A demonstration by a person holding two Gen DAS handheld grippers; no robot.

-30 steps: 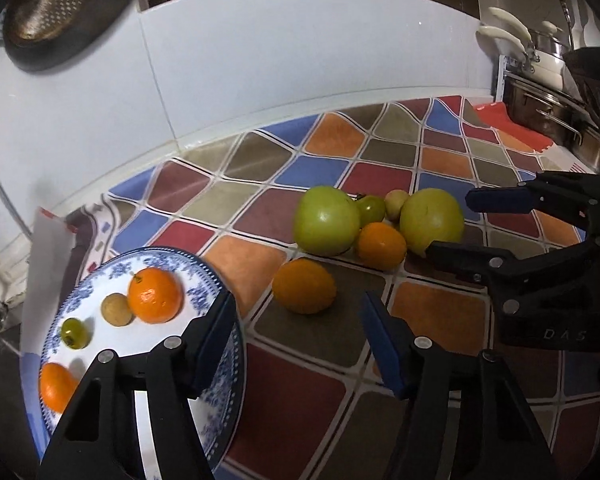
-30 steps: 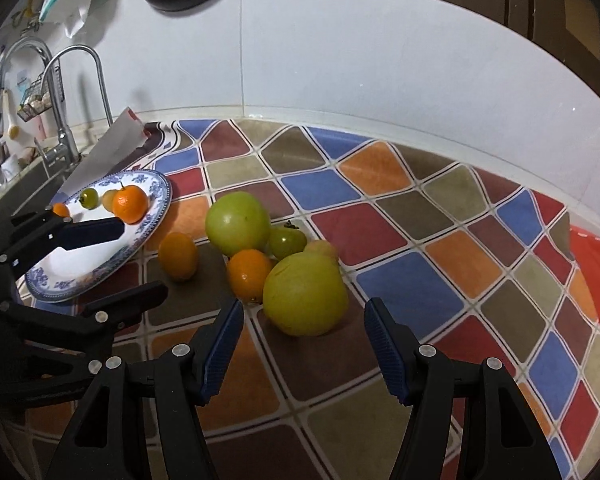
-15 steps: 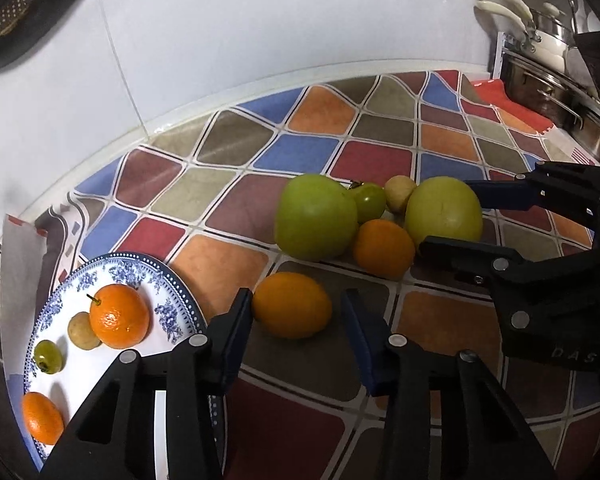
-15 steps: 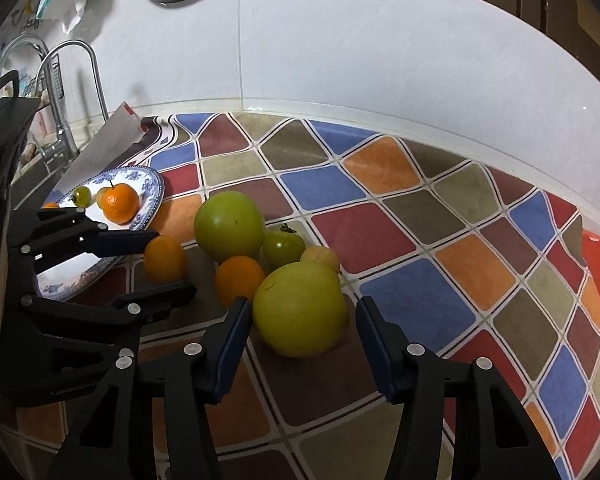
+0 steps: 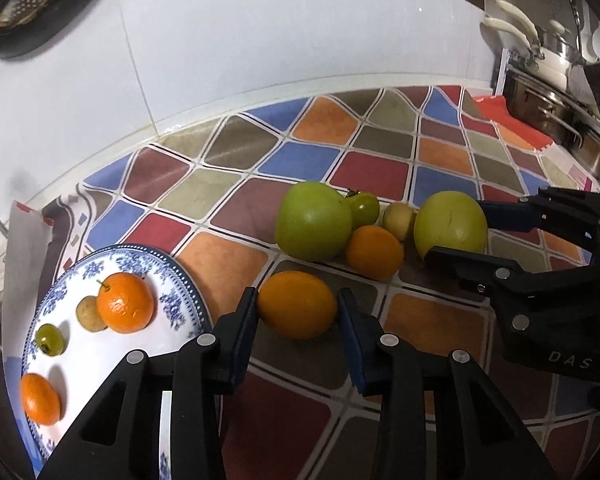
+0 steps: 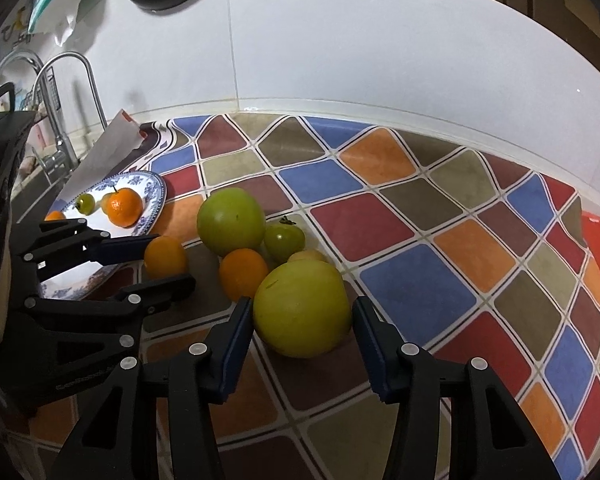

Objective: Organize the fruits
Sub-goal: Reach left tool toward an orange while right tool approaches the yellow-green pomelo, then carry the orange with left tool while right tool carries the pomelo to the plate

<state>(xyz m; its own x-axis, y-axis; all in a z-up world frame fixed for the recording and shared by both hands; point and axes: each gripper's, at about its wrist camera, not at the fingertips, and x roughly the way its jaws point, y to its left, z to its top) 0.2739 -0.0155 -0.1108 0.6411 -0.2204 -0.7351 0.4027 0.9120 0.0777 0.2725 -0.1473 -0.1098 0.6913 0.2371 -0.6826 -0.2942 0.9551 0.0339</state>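
On the tiled counter (image 5: 300,172), your left gripper (image 5: 298,316) is closing with the orange (image 5: 297,305) between its jaws, pads seemingly touching. Your right gripper (image 6: 302,318) is closing around the yellow-green fruit (image 6: 302,307); firm contact is hard to judge.

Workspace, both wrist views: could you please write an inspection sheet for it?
Surface: checked mat, flat.
Job's things: plate holds four small fruits. Loose on the mat: orange, yellow fruit, green apple, tomato, second orange, tan fruit.
Clutter: paper beside the plate.
Tongs: left tongs closing on the orange; right tongs closing on the yellow fruit; pads at their sides.
Cables: nothing seen.
Surroundings: white wall, tap, pots.
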